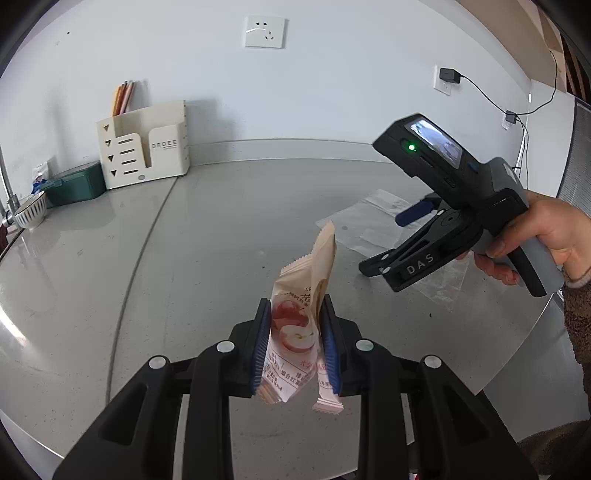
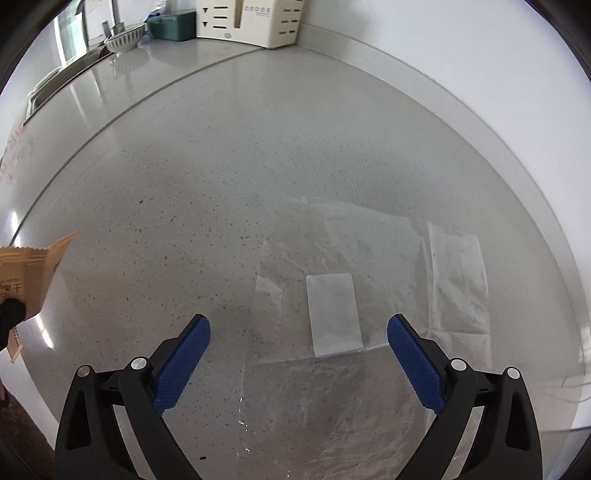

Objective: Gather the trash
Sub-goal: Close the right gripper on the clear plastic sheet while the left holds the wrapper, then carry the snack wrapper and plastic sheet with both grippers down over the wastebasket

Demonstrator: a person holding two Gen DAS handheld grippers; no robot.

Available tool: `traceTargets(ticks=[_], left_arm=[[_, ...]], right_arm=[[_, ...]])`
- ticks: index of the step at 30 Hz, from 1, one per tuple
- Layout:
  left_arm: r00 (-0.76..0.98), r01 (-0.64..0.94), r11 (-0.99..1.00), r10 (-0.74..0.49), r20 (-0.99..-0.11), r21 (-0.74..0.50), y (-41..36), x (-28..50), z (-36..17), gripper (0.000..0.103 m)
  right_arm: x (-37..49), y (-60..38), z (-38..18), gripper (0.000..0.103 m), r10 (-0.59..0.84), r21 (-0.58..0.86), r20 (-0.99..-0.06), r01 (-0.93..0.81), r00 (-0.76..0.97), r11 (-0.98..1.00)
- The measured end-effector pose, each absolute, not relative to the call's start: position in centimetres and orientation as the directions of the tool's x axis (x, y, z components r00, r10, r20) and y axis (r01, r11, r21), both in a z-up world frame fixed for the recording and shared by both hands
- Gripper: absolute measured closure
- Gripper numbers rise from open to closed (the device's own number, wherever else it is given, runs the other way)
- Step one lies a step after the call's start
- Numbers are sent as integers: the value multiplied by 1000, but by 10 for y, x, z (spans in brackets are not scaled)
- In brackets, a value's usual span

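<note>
My left gripper (image 1: 294, 341): pinching the snack wrapper (image 1: 295, 321) above the countertop (image 1: 184, 258).
My right gripper (image 2: 299, 360): spread wide, empty, over the clear plastic bag (image 2: 332, 295) lying on the countertop.
Room: organizer (image 1: 144, 147) against the white wall (image 1: 332, 74), behind the wrapper.

Clear plastic bag (image 2: 332, 280) on counter (image 2: 221, 166), organizer (image 2: 255, 22) behind.

Peach-and-white snack wrapper (image 1: 303, 321) printed with red apple slices, blue ribbed pads (image 1: 260, 347) on black jaws, grey speckled countertop (image 2: 221, 166), clear plastic bag (image 2: 332, 295), teal box (image 1: 75, 184), cream organizer (image 1: 144, 147).
</note>
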State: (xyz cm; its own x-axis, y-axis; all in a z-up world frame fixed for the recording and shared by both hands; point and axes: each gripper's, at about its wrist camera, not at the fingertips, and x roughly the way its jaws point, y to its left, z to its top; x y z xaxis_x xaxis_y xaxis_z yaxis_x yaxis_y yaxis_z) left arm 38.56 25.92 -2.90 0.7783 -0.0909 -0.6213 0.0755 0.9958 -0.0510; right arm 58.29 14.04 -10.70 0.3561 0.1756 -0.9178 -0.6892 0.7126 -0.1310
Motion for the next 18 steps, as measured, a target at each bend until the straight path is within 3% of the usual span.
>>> traceTargets(ticks=[2,5,8,10,11,18], left_arm=[[782,71,996,-91,-617,-57,263,380,-28,75],[783,65,996,-91,-616,-64,266,375,-28,75],[782,65,995,-94,-616,-69,265,372,-28,75],[782,69,995,-97,-616,-69,263,370,-27,75],[783,72,995,-98,-614,-68,262,370,-26,75],[789,79,995,-96,-607,-55,259,366,-20,75]], right_arm=[[589,137,-110,6,202,-74,-926,-678,318,732],[595,125,-112,19,273,32,-927,-670,257,742],[598,116,-107,53,292,36,-912,-652,289,758],[600,111,-107,85,299,38,-907,-650,297,759],[601,107,-107,93,296,35,-906,-643,303,765],[606,71,-106,97,309,63,-895,-595,321,801]])
